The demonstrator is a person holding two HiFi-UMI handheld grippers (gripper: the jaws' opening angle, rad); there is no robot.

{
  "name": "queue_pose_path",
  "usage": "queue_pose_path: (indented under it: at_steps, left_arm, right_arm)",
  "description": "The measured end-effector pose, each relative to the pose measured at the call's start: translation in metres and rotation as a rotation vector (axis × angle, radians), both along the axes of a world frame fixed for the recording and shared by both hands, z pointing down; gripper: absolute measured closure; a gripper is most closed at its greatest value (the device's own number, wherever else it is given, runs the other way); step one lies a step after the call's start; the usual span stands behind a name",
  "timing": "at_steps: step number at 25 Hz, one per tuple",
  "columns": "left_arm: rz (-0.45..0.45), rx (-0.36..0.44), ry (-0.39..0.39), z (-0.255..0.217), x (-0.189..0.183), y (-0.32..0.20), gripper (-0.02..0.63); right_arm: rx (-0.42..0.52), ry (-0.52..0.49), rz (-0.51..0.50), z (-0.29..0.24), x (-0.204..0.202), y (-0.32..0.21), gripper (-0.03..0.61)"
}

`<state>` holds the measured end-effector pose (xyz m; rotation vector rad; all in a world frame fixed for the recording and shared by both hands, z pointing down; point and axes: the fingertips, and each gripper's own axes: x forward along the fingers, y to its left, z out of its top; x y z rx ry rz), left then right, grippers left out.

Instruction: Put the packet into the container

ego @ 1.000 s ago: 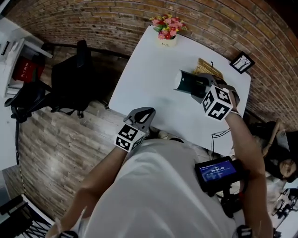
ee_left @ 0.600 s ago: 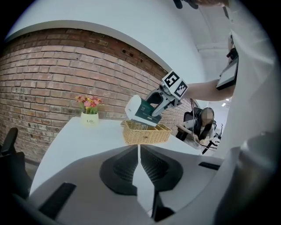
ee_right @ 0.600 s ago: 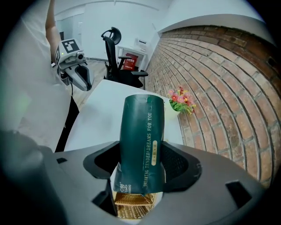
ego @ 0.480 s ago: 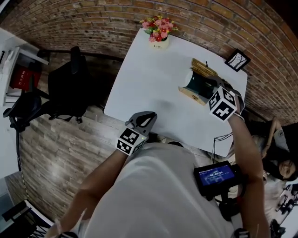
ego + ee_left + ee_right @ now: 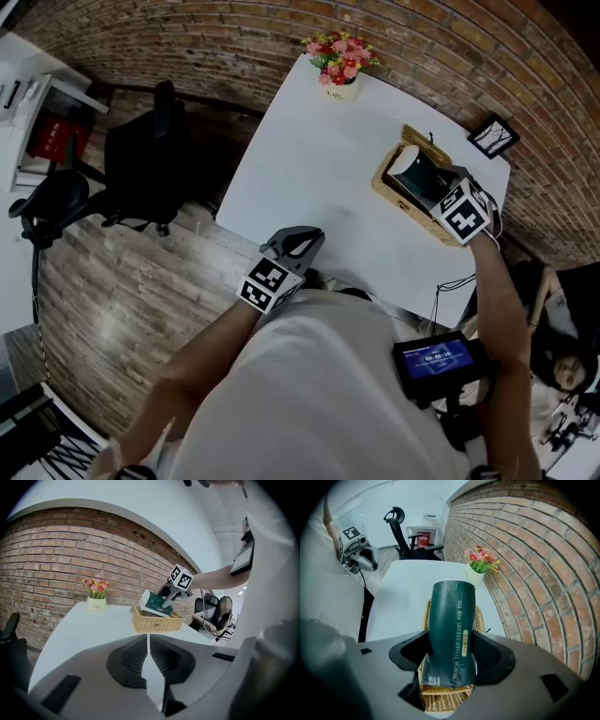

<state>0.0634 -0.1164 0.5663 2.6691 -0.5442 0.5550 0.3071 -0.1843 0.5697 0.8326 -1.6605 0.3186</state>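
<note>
Far left, by the near edge of the counter [image 5: 309, 169]: left tool [image 5: 296, 241], pressed together on nothing, parked. Further right, most of the job done (carry finished, release not): dark green packet [image 5: 451, 625] pinched across its width by the right tool [image 5: 449, 654], tilted over the wicker basket [image 5: 157, 624], low end seemingly at the rim. Left to do: lower fully, spread, withdraw.
</note>
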Motion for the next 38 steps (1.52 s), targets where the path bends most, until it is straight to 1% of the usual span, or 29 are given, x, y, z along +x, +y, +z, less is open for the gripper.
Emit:
queue_pose_path:
  at_steps: [4,7,12,16,20,23,24,27,30,34,38]
  left_arm:
    - [-0.028,-0.001,-0.004,0.0,-0.007,-0.002,0.588]
    - [-0.048,-0.001,-0.006,0.0,-0.013,-0.005,0.588]
    - [-0.09,-0.007,-0.017,0.003,-0.025,-0.006,0.588]
    - [-0.116,-0.01,-0.028,0.005,-0.034,-0.004,0.588]
    - [-0.143,-0.006,-0.038,0.004,-0.042,-0.006,0.588]
    - [-0.158,-0.006,-0.052,0.005,-0.048,-0.005,0.588]
    - [-0.16,-0.003,-0.051,0.004,-0.048,-0.004,0.588]
    - [-0.16,0.004,-0.052,0.005,-0.048,-0.001,0.588]
    - [-0.149,0.013,-0.048,0.003,-0.047,-0.001,0.588]
    - [-0.137,0.019,-0.039,-0.003,-0.043,0.0,0.588]
    - [-0.112,0.025,-0.038,-0.005,-0.038,0.006,0.588]
  right_arm:
    - [-0.052,-0.008,-0.007,0.013,-0.006,-0.006,0.278]
    - [-0.102,0.02,-0.002,0.025,-0.003,-0.007,0.278]
    - [-0.139,0.031,-0.018,0.048,-0.001,-0.015,0.278]
    - [-0.221,0.035,0.014,0.063,-0.002,-0.006,0.278]
    - [-0.227,0.055,-0.001,0.075,-0.001,-0.009,0.278]
    - [-0.268,0.044,0.003,0.081,-0.003,-0.002,0.275]
    - [-0.26,0.047,-0.009,0.082,-0.002,-0.004,0.276]
    - [-0.199,0.071,-0.033,0.082,0.002,-0.014,0.267]
    - [-0.142,0.085,-0.025,0.077,0.002,-0.018,0.232]
    - [-0.095,0.079,-0.01,0.064,0.003,-0.019,0.23]
    - [-0.038,0.066,0.026,0.048,0.008,-0.017,0.231]
